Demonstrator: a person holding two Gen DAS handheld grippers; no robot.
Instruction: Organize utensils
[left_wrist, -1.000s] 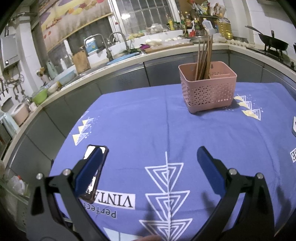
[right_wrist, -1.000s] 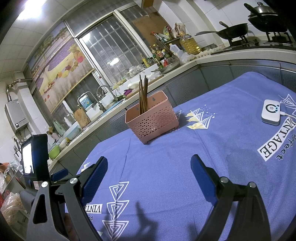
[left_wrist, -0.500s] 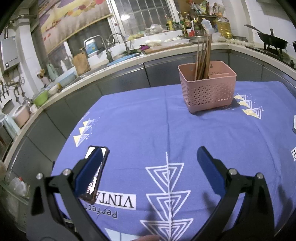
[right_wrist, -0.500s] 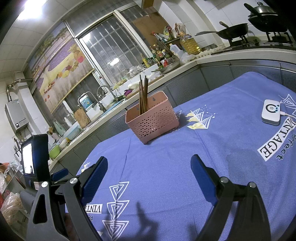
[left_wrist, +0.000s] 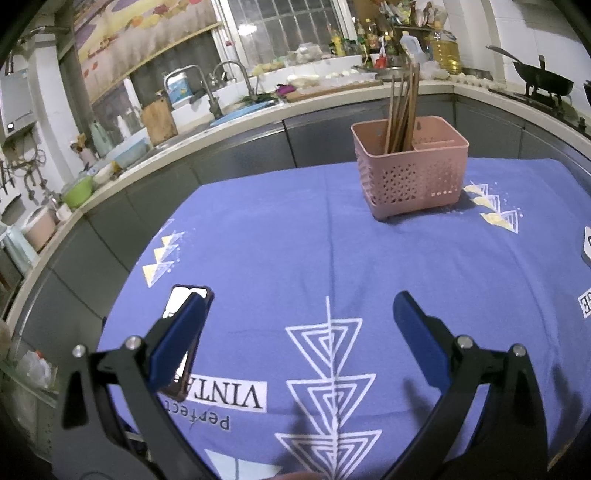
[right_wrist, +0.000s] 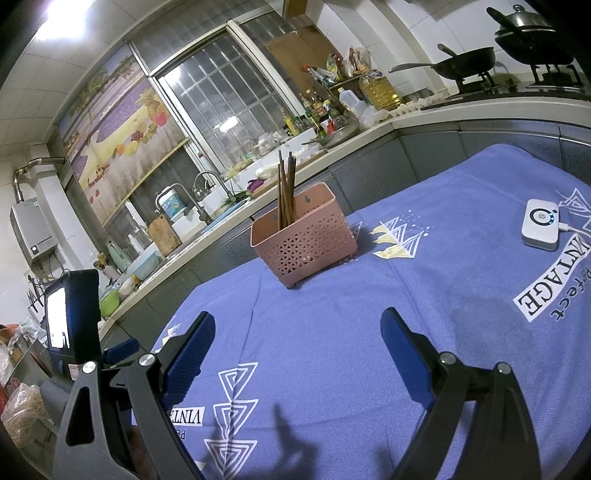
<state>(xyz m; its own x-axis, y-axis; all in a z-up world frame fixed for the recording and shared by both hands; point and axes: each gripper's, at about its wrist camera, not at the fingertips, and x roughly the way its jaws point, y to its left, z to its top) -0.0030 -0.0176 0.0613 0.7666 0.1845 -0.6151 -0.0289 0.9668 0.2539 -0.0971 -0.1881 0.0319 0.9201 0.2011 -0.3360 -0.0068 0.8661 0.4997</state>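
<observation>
A pink perforated utensil basket (left_wrist: 410, 173) (right_wrist: 306, 240) stands at the far side of the blue-clothed table (left_wrist: 295, 240). Several brown chopsticks (left_wrist: 402, 107) (right_wrist: 285, 188) stand upright in its left compartment; the right compartment looks empty. My left gripper (left_wrist: 299, 310) hovers open over the near part of the cloth, nothing between its blue fingers. My right gripper (right_wrist: 297, 328) is also open and empty, well short of the basket. The left gripper's body (right_wrist: 74, 314) shows at the left edge of the right wrist view.
A phone (left_wrist: 184, 332) lies on the cloth partly behind my left finger. A white device with a cable (right_wrist: 541, 223) sits at the table's right. Behind the table runs a counter with a sink (left_wrist: 221, 107), bottles (right_wrist: 376, 88) and a wok (left_wrist: 543, 79).
The left wrist view has drifted slightly, with the basket sitting a little lower and left in frame. The right gripper has not moved. Both stay open.
</observation>
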